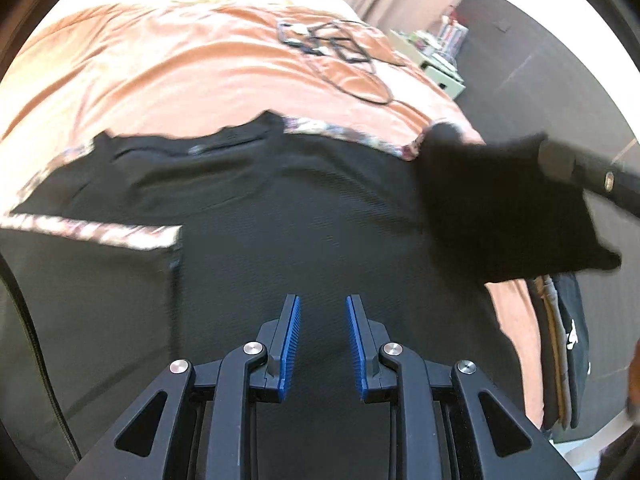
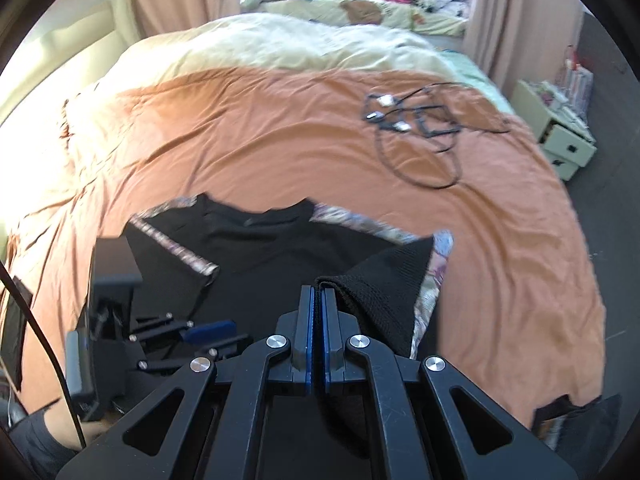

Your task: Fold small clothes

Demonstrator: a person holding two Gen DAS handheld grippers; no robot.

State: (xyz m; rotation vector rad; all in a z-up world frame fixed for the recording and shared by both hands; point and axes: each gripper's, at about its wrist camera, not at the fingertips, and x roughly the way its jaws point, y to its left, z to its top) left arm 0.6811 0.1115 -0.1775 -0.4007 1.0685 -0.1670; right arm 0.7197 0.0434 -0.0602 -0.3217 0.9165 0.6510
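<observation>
One sleeve looks folded on the black knit tee with patterned trim (image 2: 256, 256); right gripper (image 2: 318, 300) pinches the other sleeve mid-fold, left gripper (image 1: 322, 312) parted and empty, body folds remain.

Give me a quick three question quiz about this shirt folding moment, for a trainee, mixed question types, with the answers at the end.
1. True or false: the left gripper is shut on the shirt.
2. Which part of the shirt does the right gripper pinch? A collar, B sleeve, C hem.
3. Fill in: the tangled cable lies on the ______ bedspread.

Key: 1 false, its jaws stand open above the shirt. 2 B. 3 orange.
</observation>
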